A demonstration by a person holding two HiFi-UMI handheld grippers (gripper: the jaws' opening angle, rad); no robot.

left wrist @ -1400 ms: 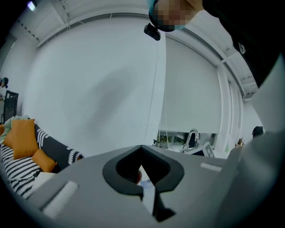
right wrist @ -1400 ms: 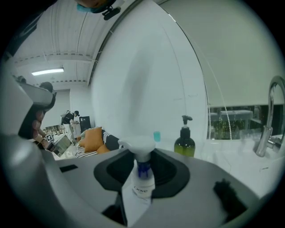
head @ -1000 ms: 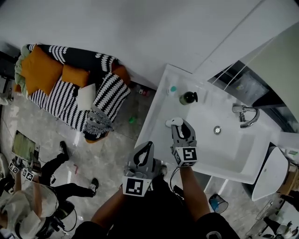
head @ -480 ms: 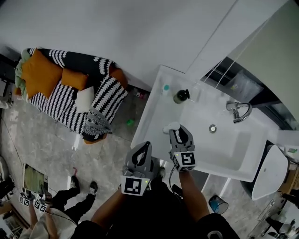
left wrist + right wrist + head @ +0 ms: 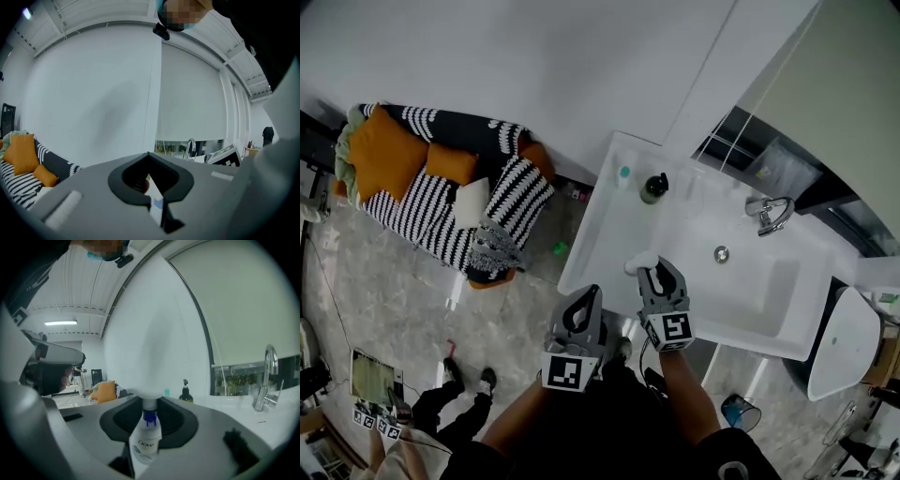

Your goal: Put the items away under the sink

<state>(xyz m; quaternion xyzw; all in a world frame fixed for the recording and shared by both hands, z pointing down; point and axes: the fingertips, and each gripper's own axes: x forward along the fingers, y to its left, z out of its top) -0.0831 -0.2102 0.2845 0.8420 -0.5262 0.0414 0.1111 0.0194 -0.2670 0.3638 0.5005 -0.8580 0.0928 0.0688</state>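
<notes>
Right gripper view showed the right gripper (image 5: 149, 420) clamped on a white Dove bottle (image 5: 145, 442), its jaws having just been closing on it. The bottle's long axis ran along the jaws, with the label end toward the camera and the broad white end pointing away past the tips. Seen from the head view, it hung over the front rim of the sink (image 5: 602, 246). The left gripper (image 5: 592, 294) was beside it, jaws together.
</notes>
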